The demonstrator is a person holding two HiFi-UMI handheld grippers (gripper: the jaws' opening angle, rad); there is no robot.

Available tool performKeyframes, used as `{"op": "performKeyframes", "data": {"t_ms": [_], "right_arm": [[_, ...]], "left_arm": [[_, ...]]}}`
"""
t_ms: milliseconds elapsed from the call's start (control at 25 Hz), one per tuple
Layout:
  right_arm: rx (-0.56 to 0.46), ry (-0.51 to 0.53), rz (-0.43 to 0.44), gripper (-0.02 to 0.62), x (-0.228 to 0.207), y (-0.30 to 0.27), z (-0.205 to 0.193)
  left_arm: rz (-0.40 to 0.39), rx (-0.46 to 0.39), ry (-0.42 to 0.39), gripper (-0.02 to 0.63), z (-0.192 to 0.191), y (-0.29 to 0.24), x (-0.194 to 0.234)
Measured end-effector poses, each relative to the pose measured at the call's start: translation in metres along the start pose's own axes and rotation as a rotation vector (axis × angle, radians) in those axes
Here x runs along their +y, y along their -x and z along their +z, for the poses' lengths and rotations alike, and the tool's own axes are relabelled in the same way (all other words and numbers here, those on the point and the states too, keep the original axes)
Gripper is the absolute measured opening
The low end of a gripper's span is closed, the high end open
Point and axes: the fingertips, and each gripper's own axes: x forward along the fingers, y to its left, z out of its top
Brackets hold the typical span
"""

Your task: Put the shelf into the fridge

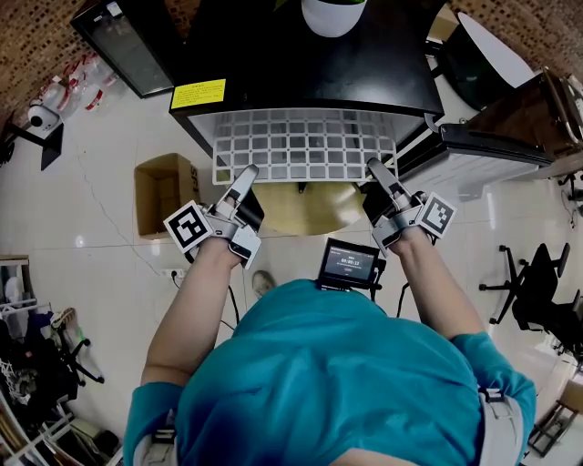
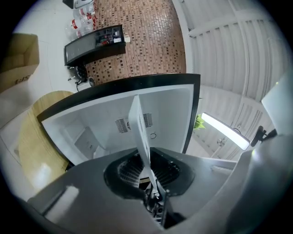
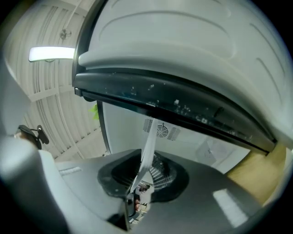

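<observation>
A white wire-grid shelf (image 1: 305, 146) sticks out level from the open front of a small black fridge (image 1: 310, 64), its far part inside. My left gripper (image 1: 244, 177) is shut on the shelf's near left edge. My right gripper (image 1: 375, 168) is shut on the near right edge. In the left gripper view the shelf (image 2: 142, 132) runs edge-on from my left gripper (image 2: 153, 192) into the white fridge interior (image 2: 100, 123). In the right gripper view the shelf (image 3: 149, 146) likewise runs from my right gripper (image 3: 137, 192) toward the back wall vents (image 3: 161, 130).
The fridge door (image 1: 474, 150) hangs open at the right. A white pot (image 1: 333, 14) stands on the fridge top. A round wooden surface (image 1: 310, 207) lies below the shelf, a cardboard box (image 1: 162, 191) at the left, an office chair (image 1: 537, 282) at the far right.
</observation>
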Motion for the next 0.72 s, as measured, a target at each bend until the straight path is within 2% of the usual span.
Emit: {"op": "performKeyframes", "data": {"t_ms": [280, 520, 720], "right_arm": [[-0.031, 0.007, 0.032, 0.049, -0.009, -0.004, 0.001], [-0.112, -0.014, 0.067, 0.048, -0.012, -0.008, 0.005], [-0.199, -0.033, 0.063, 0.051, -0.016, -0.021, 0.022]], "left_arm": [[-0.029, 0.009, -0.063, 0.037, -0.006, -0.011, 0.002], [-0.024, -0.002, -0.046, 0.04, -0.007, -0.016, 0.011], [-0.006, -0.051, -0.025, 0.041, 0.006, -0.031, 0.02]]}}
